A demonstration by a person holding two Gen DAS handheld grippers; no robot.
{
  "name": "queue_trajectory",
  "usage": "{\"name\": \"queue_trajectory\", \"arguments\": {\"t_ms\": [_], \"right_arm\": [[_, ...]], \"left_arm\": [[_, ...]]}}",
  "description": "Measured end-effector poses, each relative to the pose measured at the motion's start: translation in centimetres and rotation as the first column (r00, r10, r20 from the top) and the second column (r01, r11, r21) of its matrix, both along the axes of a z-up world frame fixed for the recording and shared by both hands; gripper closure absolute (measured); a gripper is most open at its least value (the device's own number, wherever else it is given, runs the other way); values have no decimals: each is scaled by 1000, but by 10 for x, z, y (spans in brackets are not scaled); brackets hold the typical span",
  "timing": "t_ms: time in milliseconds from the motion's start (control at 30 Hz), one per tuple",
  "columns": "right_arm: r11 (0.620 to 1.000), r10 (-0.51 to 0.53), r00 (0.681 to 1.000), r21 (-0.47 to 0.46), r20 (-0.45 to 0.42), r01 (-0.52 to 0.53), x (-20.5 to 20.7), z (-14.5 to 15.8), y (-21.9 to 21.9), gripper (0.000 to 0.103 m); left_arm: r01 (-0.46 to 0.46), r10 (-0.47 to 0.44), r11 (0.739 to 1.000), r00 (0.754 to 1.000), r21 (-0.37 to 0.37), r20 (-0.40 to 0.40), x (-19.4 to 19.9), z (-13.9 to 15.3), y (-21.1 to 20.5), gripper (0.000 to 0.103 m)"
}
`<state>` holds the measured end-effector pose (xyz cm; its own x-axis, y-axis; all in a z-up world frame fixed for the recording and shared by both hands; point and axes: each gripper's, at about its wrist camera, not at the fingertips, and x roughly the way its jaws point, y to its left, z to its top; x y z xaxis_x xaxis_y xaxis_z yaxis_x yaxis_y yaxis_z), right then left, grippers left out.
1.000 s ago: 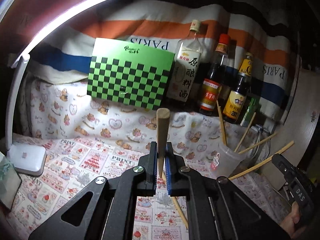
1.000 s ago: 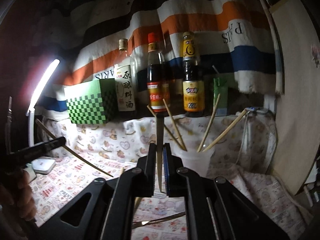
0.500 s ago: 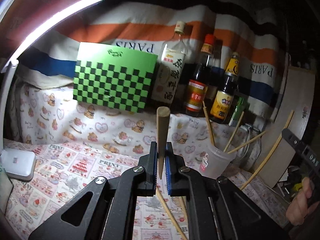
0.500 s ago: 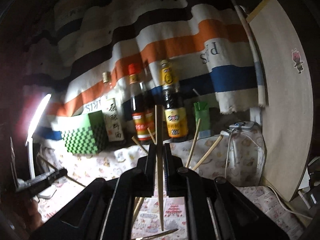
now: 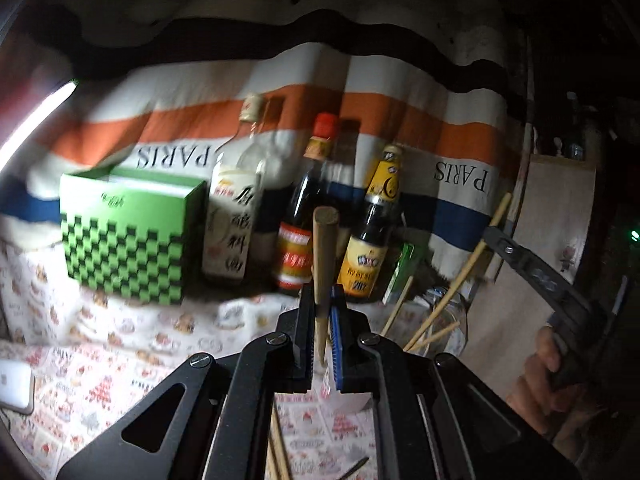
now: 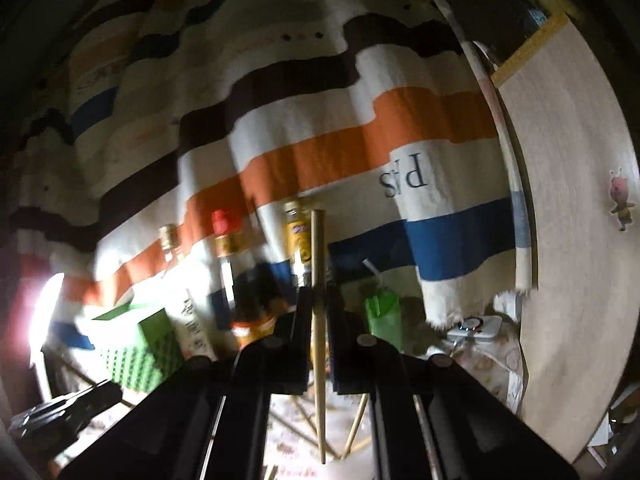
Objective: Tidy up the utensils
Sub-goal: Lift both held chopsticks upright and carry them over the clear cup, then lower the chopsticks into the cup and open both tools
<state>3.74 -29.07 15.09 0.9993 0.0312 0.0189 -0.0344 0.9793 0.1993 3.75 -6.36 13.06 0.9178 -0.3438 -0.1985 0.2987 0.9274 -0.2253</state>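
The left claw (image 5: pixel 320 336) is clenched on 1 upright wooden chopstick (image 5: pixel 323 256); the plastic cup (image 5: pixel 444 320) stands just right of it. The right claw (image 6: pixel 319 316) grips another chopstick (image 6: pixel 319 312), 3 bottles (image 6: pixel 298 248) beyond.

We hold our left gripper (image 5: pixel 320 332) level, its jaws closed on a chopstick (image 5: pixel 323 256) that stands upright between them. Our right gripper (image 6: pixel 319 332) is tilted upward, jaws also clamped on a chopstick (image 6: pixel 319 280) standing between them.
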Motion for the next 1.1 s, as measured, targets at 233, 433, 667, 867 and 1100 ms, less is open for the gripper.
{"name": "queue_trajectory", "arguments": {"t_ms": [233,433,667,867,1100], "right_arm": [[998,-51,996,38,-67,54,45,-22,-18,97],[999,-30,991,-39,-133,25,63,-41,-8,97],[998,-8,980,-64,-199,-5,72,-58,-4,97],[997,-8,973,-72,-229,-9,76,-66,-9,97],[993,-16,968,-114,-250,-13,71,-69,-6,97]], "left_arm": [[38,-39,997,999,-72,-20,15,-1,-10,97],[47,-56,990,996,-129,-69,38,-9,-10,97],[49,-59,989,996,-141,-70,48,-4,-22,97],[30,-39,990,997,-135,-60,55,-4,-25,97],[-16,8,989,999,-149,-53,69,0,-30,97]]}}
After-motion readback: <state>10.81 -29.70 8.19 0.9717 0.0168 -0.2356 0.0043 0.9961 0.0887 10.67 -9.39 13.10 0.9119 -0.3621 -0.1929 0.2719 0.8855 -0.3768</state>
